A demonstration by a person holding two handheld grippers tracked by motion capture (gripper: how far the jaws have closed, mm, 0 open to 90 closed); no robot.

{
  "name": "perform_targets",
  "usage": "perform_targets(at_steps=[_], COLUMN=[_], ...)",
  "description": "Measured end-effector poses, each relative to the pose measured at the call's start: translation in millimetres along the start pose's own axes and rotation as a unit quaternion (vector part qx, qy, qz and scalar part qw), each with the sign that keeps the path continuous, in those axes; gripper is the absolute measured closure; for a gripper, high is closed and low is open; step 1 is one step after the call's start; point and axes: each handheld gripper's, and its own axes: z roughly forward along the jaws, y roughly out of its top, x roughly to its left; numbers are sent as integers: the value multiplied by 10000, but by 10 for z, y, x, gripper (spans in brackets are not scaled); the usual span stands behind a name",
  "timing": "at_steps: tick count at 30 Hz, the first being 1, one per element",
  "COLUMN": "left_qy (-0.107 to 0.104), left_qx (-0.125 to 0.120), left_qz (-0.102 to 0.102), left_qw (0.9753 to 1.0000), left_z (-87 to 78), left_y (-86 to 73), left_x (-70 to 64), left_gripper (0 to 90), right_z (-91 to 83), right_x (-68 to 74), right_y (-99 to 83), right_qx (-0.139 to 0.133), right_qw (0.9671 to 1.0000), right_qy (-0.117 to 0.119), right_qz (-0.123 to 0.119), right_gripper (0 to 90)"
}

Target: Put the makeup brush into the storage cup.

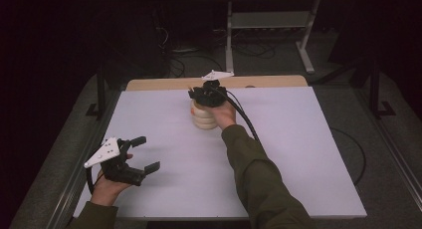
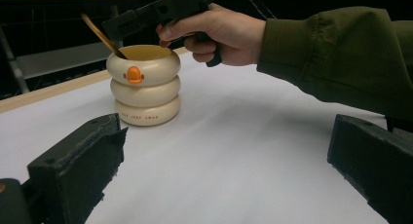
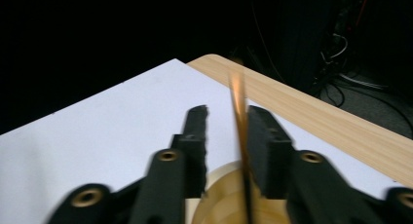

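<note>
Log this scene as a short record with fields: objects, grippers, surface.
container: cream ringed ceramic cup with an orange duck mark, upright on the table
contents: thin wooden stick leaning out of the cup
right gripper: above the cup, jaws partly open, the stick between them against one jaw
left gripper: near the table's left front, jaws wide open, holding nothing
surface: white tabletop with a wooden far edge

The wooden stick [image 3: 238,112] is motion-blurred in the right gripper view, and its lower end is hidden inside the cream holder [image 2: 144,85]. The bottom edge there cuts the holder's rim off.
</note>
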Motion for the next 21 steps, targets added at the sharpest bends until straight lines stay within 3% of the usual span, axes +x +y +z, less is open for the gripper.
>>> perform_targets(at_steps=[2,3,6,7,8,12,21], left_qy=[1,0,-2,-1,-1,6,35], left_qx=[26,23,13,16,13,7,71], left_qz=[4,4,3,6,0,2,10], left_qw=[10000,10000,10000,10000,10000,10000,10000], left_z=[0,2,6,6,7,11,33], left_y=[0,-1,-3,-3,-3,-2,6], left_x=[-2,-2,-3,-1,-2,-3,0], left_gripper=[0,0,0,0,0,0,0], right_z=[-21,-21,-60,-82,-82,-124,-284], right_x=[-9,-9,-13,-7,-7,24,35], right_y=[9,9,31,47,47,76,115], right_qx=[-6,-6,21,0,0,23,174], right_qw=[10000,10000,9999,9999,9999,10000,9997], right_qy=[-65,-65,-108,-90,-90,-51,-110], right_qz=[-7,-7,-10,-48,-48,-67,-149], right_gripper=[507,507,397,304,304,139,74])
